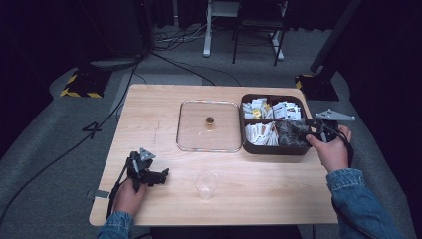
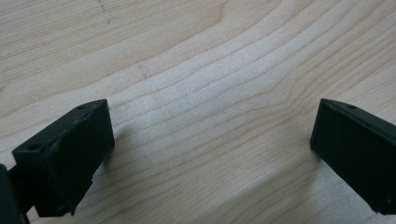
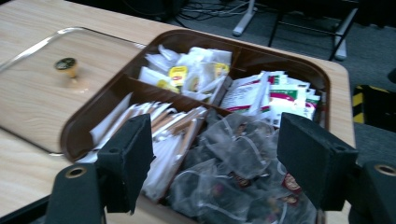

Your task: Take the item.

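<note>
A brown compartment box [image 1: 244, 124] [image 3: 289, 58] stands at the table's right, holding white packets [image 3: 191, 72], paper sticks [image 3: 159, 123] and dark mesh tea bags [image 3: 233, 158]. My right gripper [image 1: 309, 130] [image 3: 215, 154] is open, hovering just above the tea-bag compartment at the box's near right. A clear lid with a gold knob [image 1: 210, 120] [image 3: 66, 64] lies flat left of the box. A clear plastic cup [image 1: 205, 184] stands near the front edge. My left gripper [image 1: 161, 175] [image 2: 210, 144] rests low over bare wood at the front left, open with nothing between its jaws.
The wooden table [image 1: 149, 114] sits on grey carpet with black cables [image 1: 99, 124] trailing off its left side. Chair and desk legs [image 1: 239, 40] stand beyond the far edge. A yellow-black striped base [image 1: 79, 84] sits at the far left.
</note>
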Demonstrator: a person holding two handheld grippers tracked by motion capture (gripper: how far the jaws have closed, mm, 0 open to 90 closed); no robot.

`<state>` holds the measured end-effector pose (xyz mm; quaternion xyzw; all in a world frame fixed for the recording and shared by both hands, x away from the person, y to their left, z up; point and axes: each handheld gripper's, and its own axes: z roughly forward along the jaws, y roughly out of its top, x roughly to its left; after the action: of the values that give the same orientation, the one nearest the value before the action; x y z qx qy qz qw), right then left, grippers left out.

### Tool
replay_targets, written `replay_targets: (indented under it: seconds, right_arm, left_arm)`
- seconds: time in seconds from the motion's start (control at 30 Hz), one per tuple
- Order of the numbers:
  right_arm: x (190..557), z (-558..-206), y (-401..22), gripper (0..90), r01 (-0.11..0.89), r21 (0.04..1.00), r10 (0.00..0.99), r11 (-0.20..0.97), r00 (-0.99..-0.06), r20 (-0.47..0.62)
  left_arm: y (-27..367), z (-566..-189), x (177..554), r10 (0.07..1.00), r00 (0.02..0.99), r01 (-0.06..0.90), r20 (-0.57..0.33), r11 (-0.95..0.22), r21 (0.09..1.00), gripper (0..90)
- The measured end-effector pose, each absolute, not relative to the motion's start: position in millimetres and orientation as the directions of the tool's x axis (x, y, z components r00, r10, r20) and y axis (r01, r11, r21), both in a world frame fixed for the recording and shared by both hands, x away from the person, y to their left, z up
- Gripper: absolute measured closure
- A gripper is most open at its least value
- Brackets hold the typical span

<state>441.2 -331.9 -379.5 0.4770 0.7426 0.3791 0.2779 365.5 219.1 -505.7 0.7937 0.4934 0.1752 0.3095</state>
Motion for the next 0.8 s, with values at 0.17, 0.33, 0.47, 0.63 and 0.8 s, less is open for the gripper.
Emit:
replay_targets:
  seconds: [0.17, 0.33, 0.47, 0.63, 0.8]
  right_arm:
    - [455, -385, -338, 28.6, 0.525, 0.805, 0.932, 0.274, -0.352, -0.088]
    - [470, -396, -339, 36.3, 0.568, 0.778, 0.931, 0.268, -0.359, -0.059]
    - [476, -406, -338, 39.2, 0.59, 0.763, 0.93, 0.262, -0.366, -0.036]
    - [482, -417, -338, 41.2, 0.616, 0.749, 0.933, 0.246, -0.36, -0.011]
    - [484, -426, -335, 42.2, 0.631, 0.738, 0.931, 0.241, -0.364, 0.007]
  left_arm:
    - [219, -506, 366, 0.892, 0.452, 0.675, -0.027, -0.322, 0.664, 0.0]
    - [219, -506, 366, 0.892, 0.452, 0.675, -0.027, -0.322, 0.664, 0.0]
    - [219, -506, 366, 0.892, 0.452, 0.675, -0.027, -0.322, 0.664, 0.0]
    - [219, -506, 365, 0.892, 0.451, 0.675, -0.027, -0.322, 0.664, 0.0]
    - [219, -506, 366, 0.892, 0.452, 0.675, -0.027, -0.322, 0.664, 0.0]
